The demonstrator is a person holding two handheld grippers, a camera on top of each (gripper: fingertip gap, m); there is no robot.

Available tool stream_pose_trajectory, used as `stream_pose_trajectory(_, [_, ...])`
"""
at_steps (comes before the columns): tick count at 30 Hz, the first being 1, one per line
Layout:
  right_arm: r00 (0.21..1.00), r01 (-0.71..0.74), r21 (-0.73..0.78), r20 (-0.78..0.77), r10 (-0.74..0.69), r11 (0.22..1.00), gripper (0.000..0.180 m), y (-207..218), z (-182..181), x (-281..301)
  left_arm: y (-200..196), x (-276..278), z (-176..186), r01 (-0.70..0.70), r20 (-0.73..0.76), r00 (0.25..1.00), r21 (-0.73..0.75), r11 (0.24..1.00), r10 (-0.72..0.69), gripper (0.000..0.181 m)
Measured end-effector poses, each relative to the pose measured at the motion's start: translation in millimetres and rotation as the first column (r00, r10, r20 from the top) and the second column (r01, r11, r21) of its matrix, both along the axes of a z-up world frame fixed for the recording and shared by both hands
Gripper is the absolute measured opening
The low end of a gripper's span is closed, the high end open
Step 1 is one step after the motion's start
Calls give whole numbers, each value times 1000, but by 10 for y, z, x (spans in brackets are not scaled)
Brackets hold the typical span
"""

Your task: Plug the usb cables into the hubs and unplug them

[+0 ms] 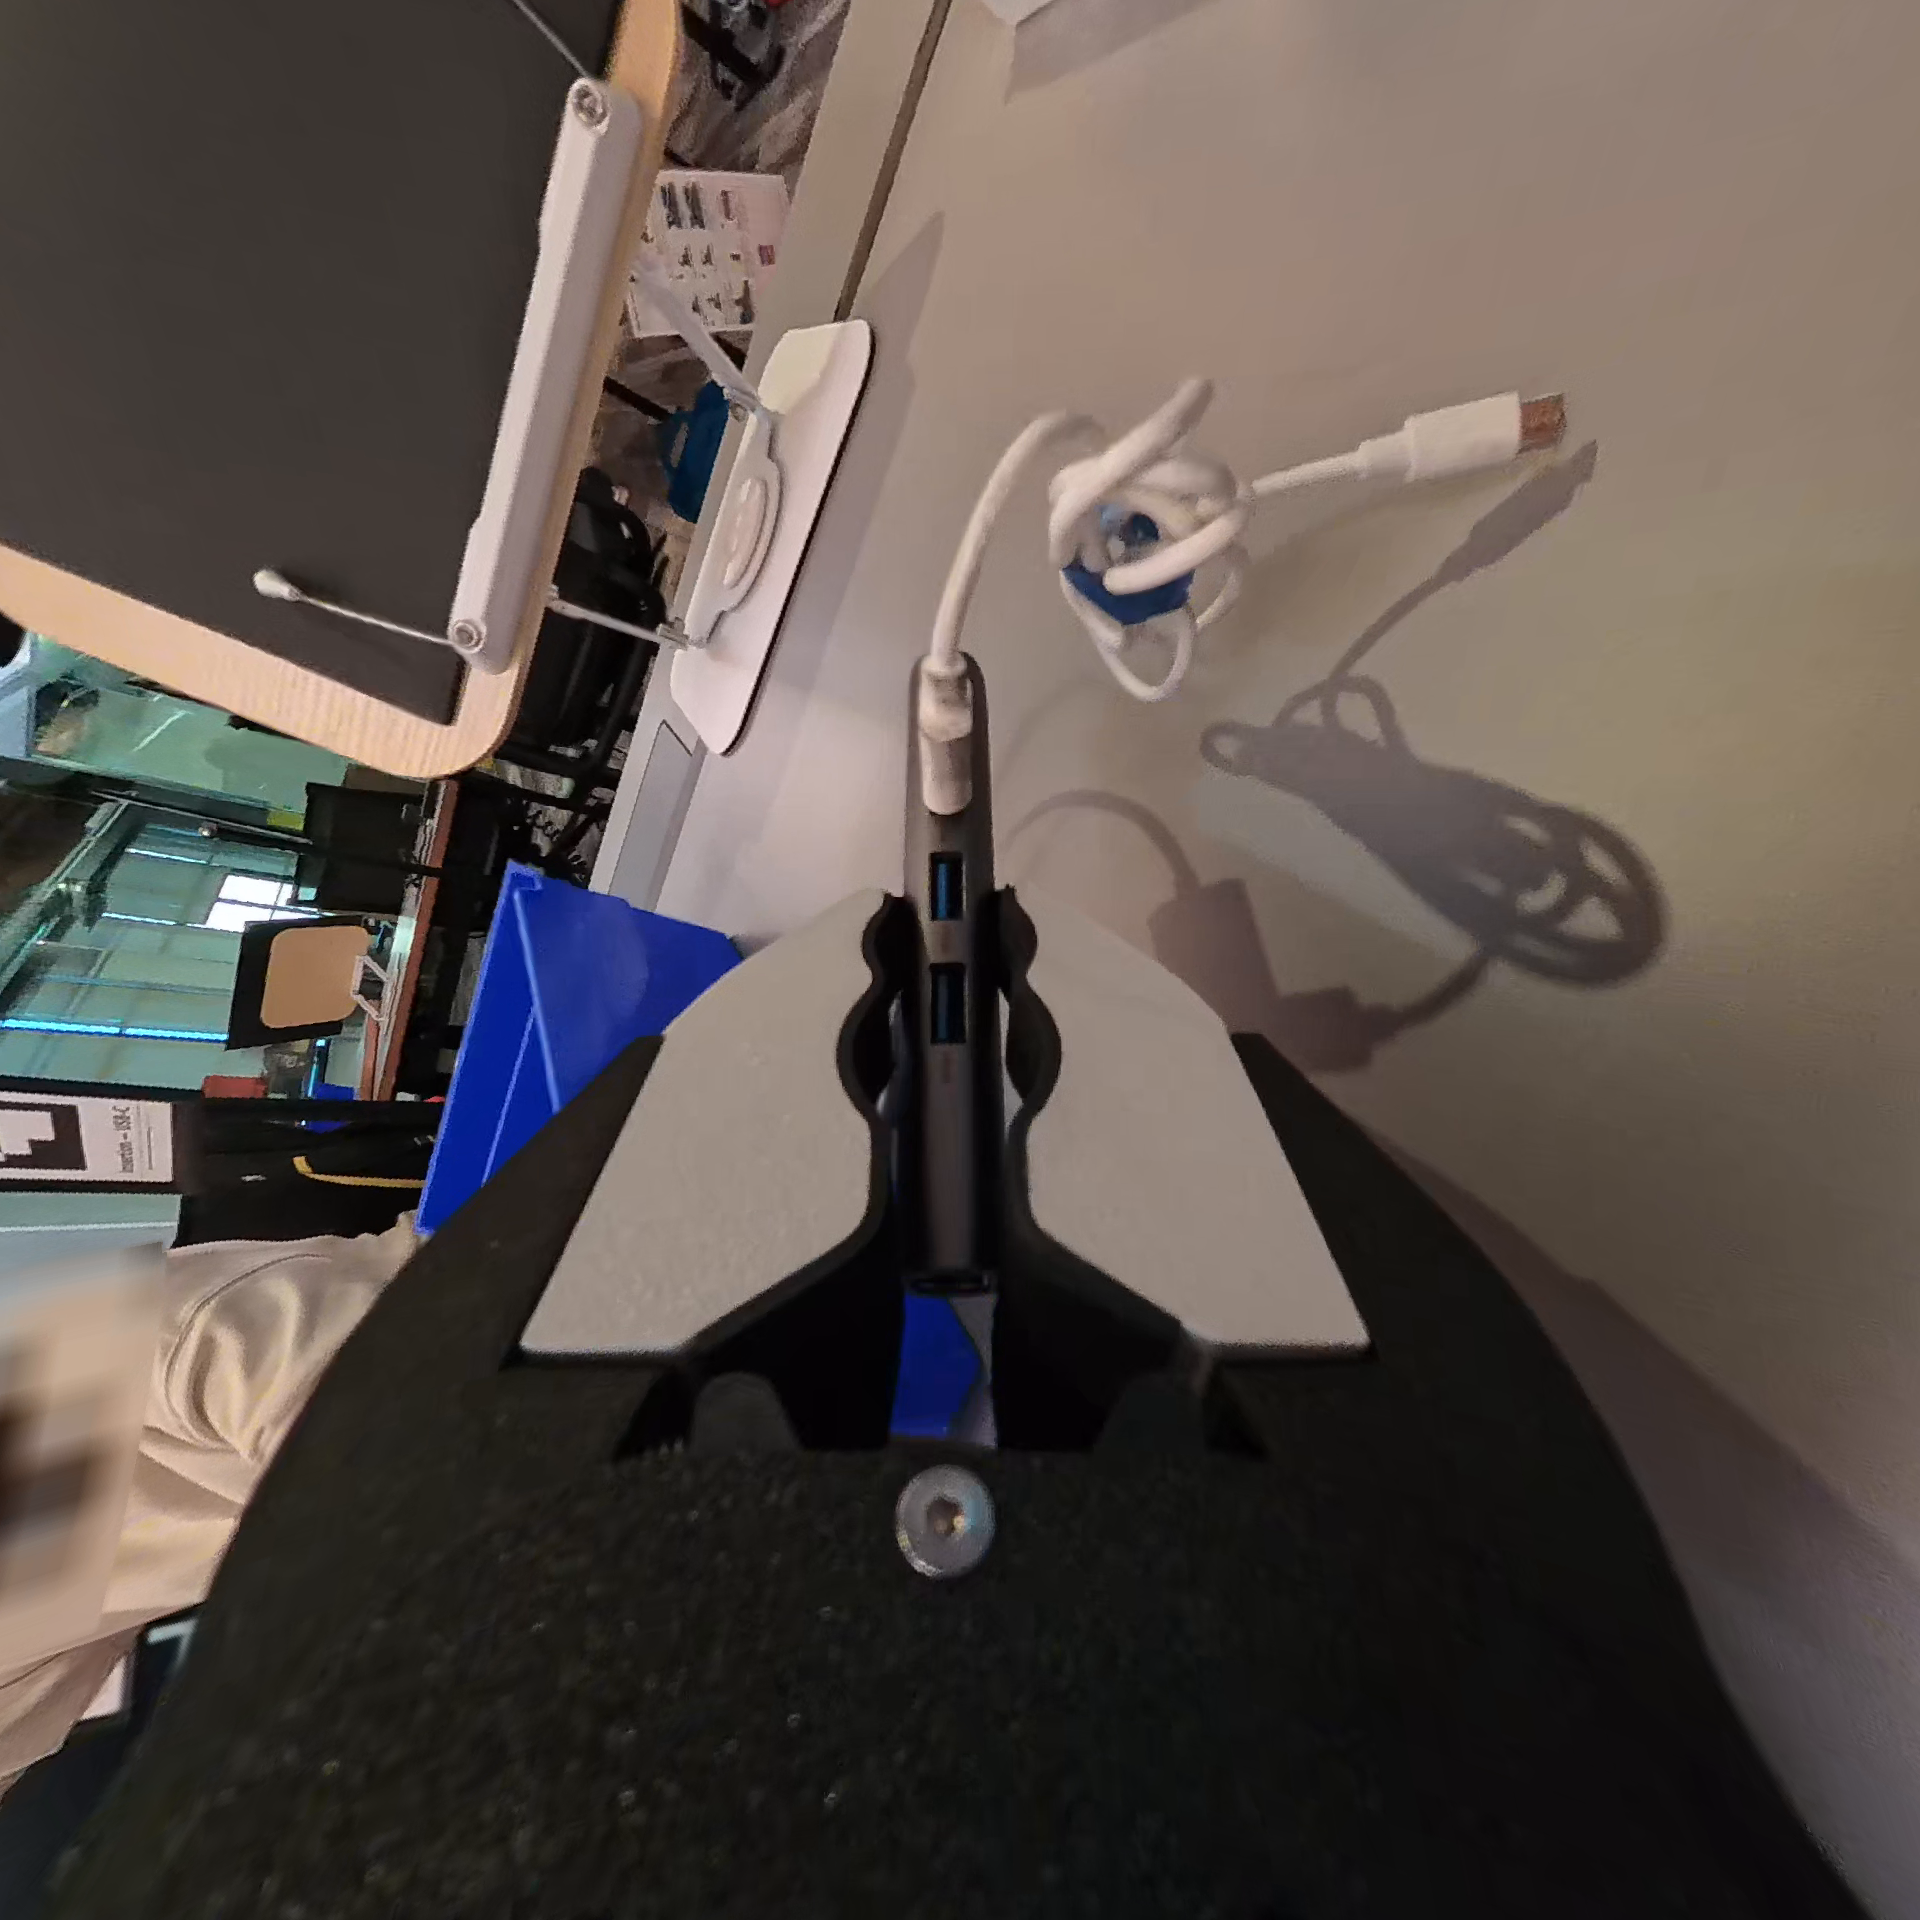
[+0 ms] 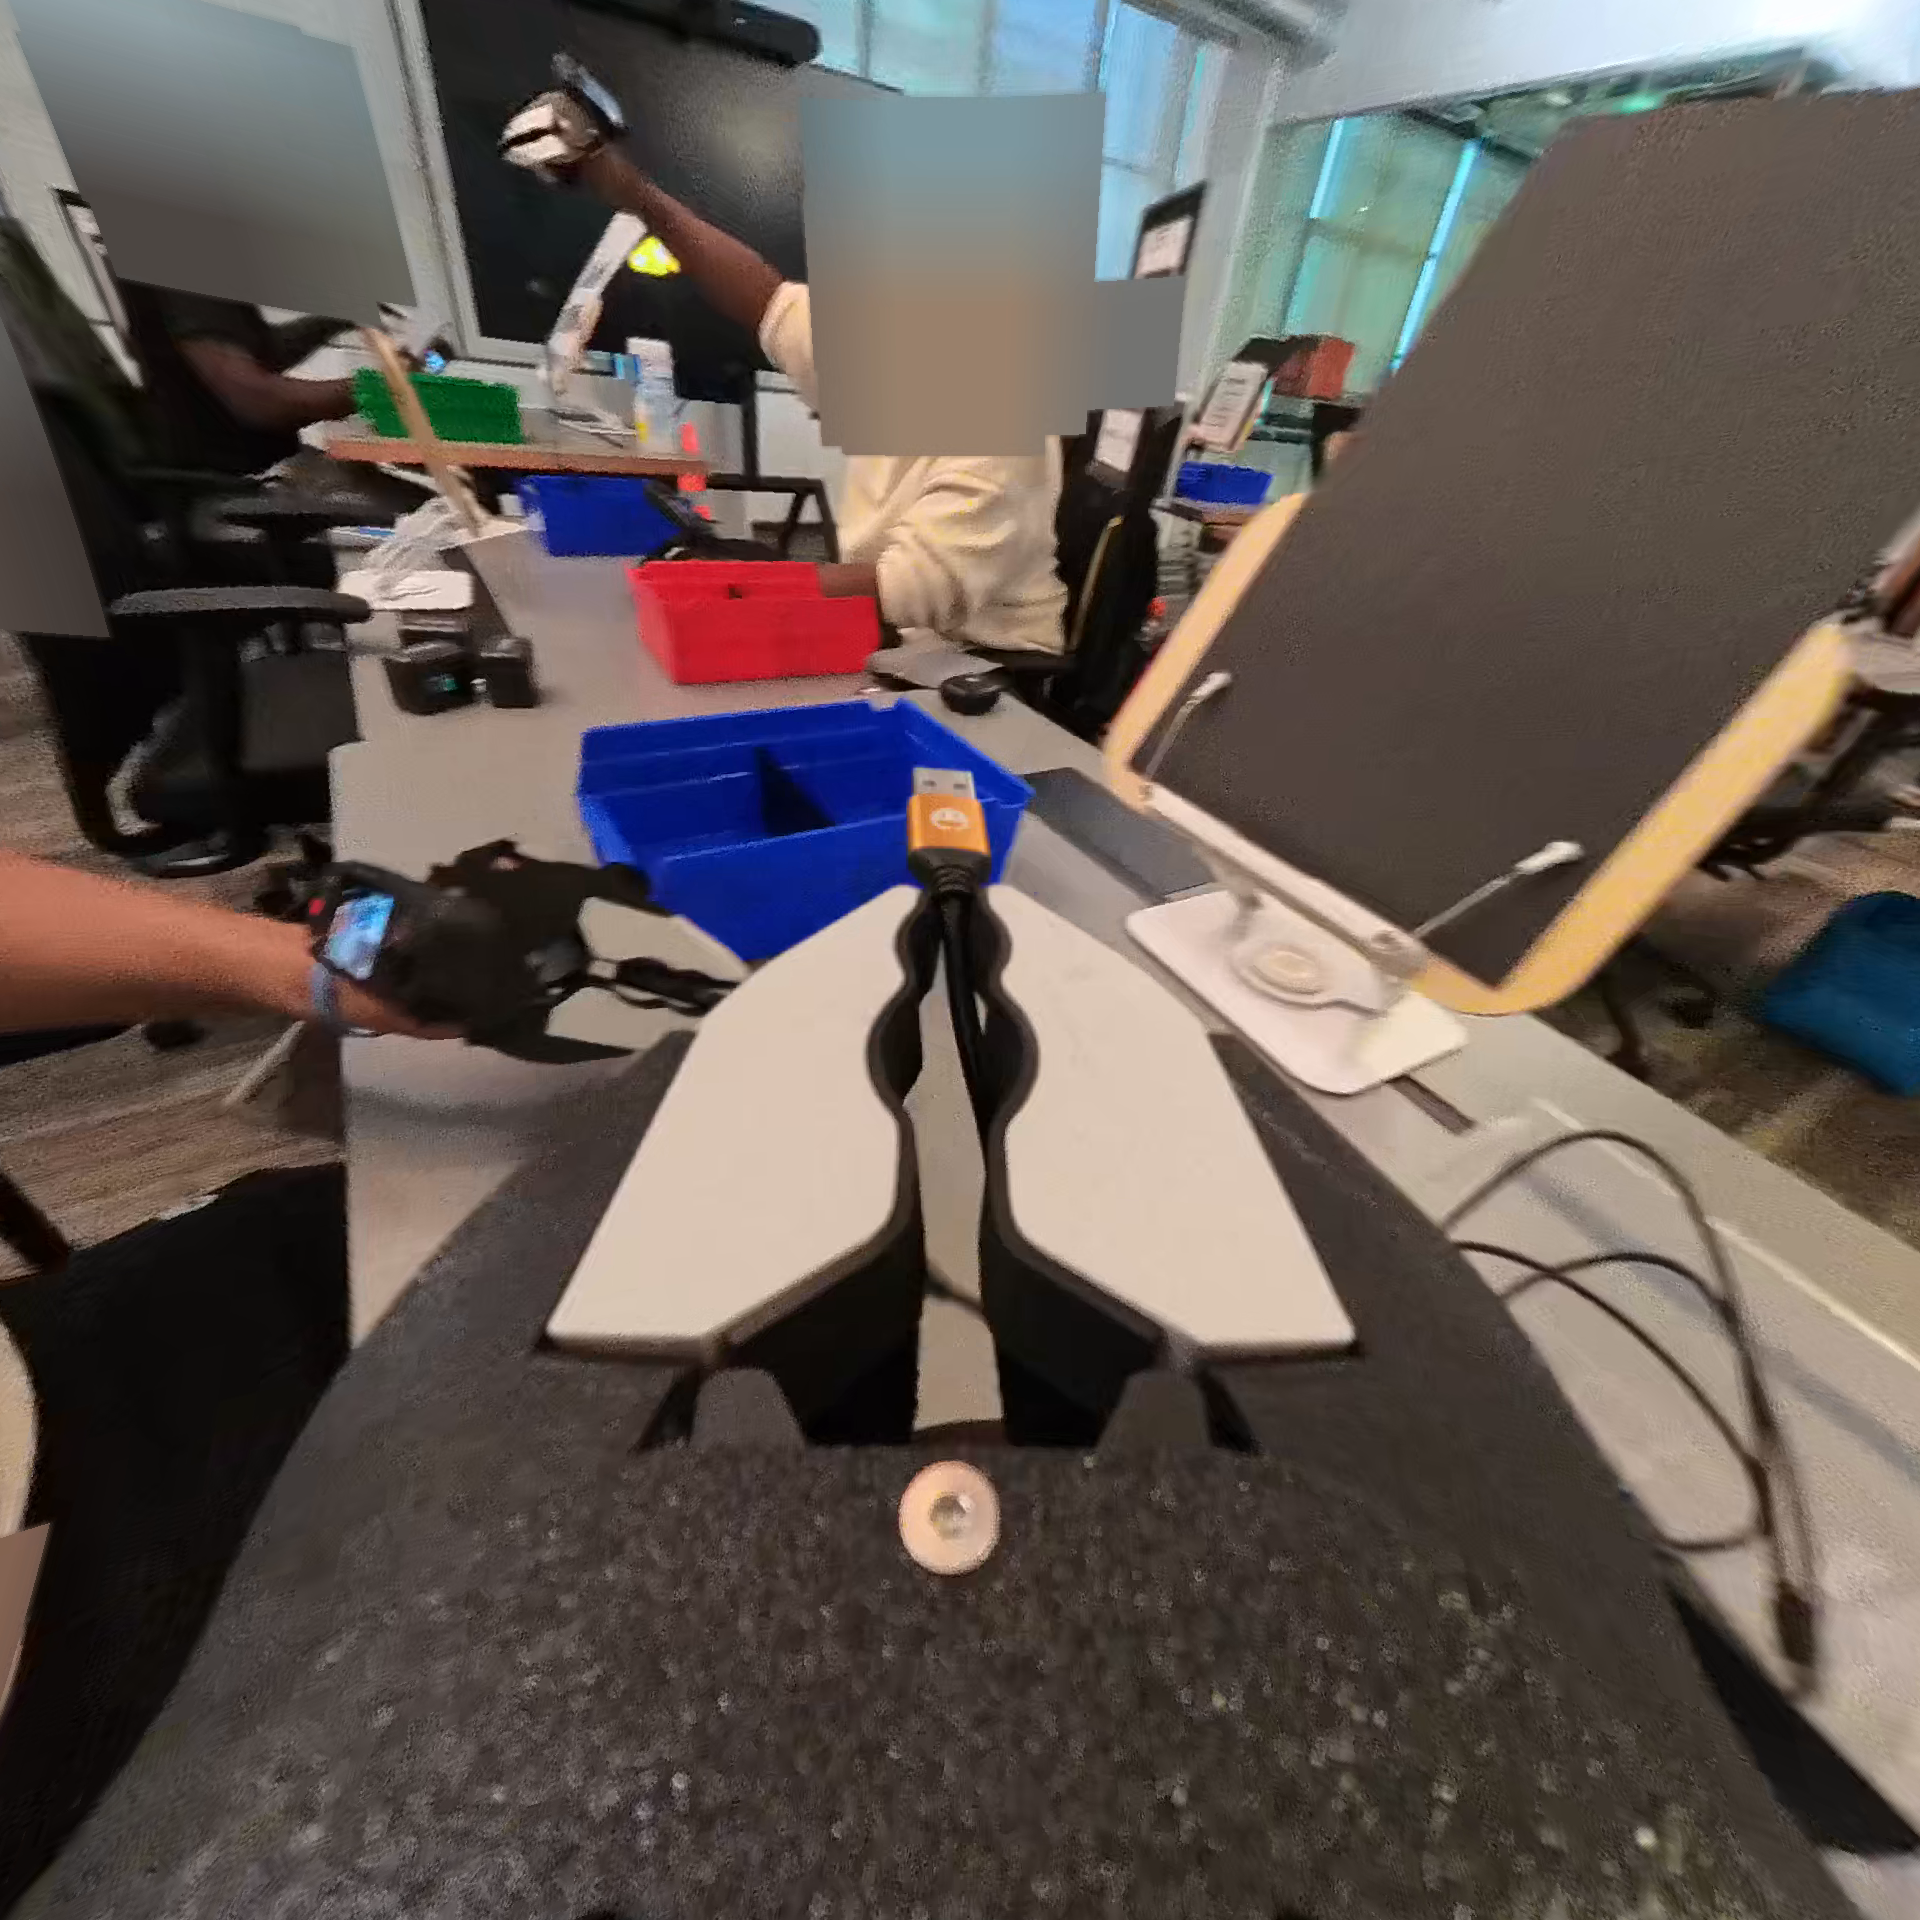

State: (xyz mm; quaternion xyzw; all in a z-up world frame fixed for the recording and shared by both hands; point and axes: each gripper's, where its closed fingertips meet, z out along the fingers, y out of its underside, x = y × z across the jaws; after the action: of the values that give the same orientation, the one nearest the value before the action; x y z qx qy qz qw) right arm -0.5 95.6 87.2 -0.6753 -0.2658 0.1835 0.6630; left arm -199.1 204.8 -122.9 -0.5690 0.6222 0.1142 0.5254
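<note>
The left claw (image 1: 943, 914) is closed around a slim dark grey metal USB hub (image 1: 948, 997), held lengthwise between its pale fingers, clear of the pale grey table (image 1: 1455, 208). 2 blue USB ports face the camera, and a white cable (image 1: 1132, 520) is plugged into the hub's far end, its loose coil hanging bundled with a blue tie. The right claw (image 2: 951, 914) is nearly closed, pinching a black cable (image 2: 961, 997) just behind its orange-sleeved USB-A plug (image 2: 943, 826), which points forward toward a blue plastic divided bin (image 2: 748, 821) on the table. More black cable (image 2: 1662, 1351) lies looped on the table at right.
</note>
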Motion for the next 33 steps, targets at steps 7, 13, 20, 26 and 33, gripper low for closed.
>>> stream_pose_trajectory(7, [982, 168, -215, 126, -143, 962, 6, 694, -880, 924, -75, 48, -15, 22, -17, 1000, 3, 1000, -22, 17])
stream_pose_trajectory(13, [979, 193, -458, 151, -139, 868, 6, 826, -1624, 1176, -106, 72, -46, 33, -32, 999, 6, 999, -33, 16])
stream_pose_trajectory(20, [986, 167, -173, 23, -165, 971, 6, 577, -611, 1225, -106, 85, -96, 43, -40, 998, -5, 999, -43, 16])
stream_pose_trajectory(26, [996, 78, -127, -34, -83, 989, 6, 520, -396, 1133, -123, 103, -111, 52, -48, 997, -3, 999, -52, 17])
stream_pose_trajectory(33, [985, 151, -275, 123, -120, 950, 6, 906, -1099, 1199, -146, 108, -78, 57, -45, 997, 6, 998, -56, 16])
